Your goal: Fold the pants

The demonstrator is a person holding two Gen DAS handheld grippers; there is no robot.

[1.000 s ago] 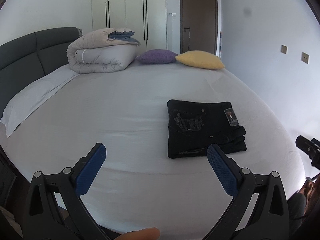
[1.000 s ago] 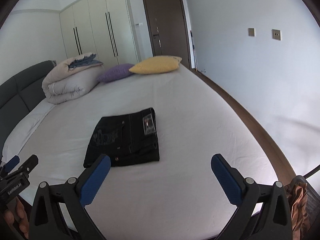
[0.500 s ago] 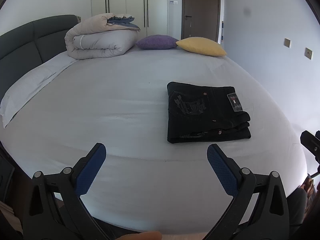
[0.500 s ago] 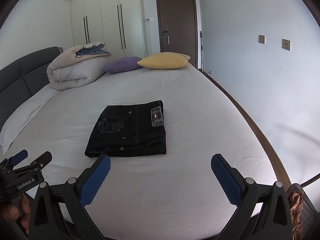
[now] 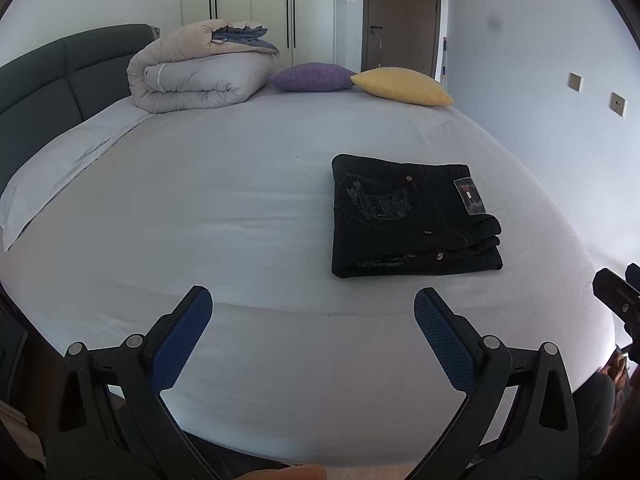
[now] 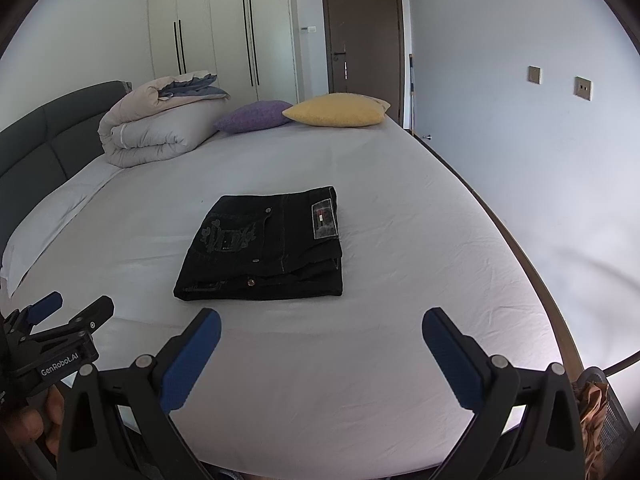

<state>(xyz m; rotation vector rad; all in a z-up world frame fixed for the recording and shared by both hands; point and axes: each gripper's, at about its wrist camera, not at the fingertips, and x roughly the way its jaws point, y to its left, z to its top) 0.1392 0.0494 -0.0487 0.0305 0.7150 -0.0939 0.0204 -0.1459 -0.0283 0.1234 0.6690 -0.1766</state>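
Observation:
Black pants (image 5: 412, 220) lie folded into a compact rectangle on the white bed sheet (image 5: 224, 208), with a label patch on top; they also show in the right wrist view (image 6: 268, 246). My left gripper (image 5: 312, 304) is open and empty, held back over the near edge of the bed, to the left of the pants. My right gripper (image 6: 320, 324) is open and empty, held back from the pants near the bed's front edge. The left gripper also shows at the left of the right wrist view (image 6: 68, 312).
A rolled beige duvet (image 5: 196, 72), a purple cushion (image 5: 312, 78) and a yellow cushion (image 5: 404, 86) lie at the far end of the bed. A dark headboard (image 5: 40, 92) is at left. Wardrobes (image 6: 224, 36), a brown door (image 6: 362, 32) and a wall (image 6: 540, 128) surround the bed.
Both grippers have drawn back and tilted a little, so the bed and pants sit differently in view. The pants have not moved. Both grippers stay open.

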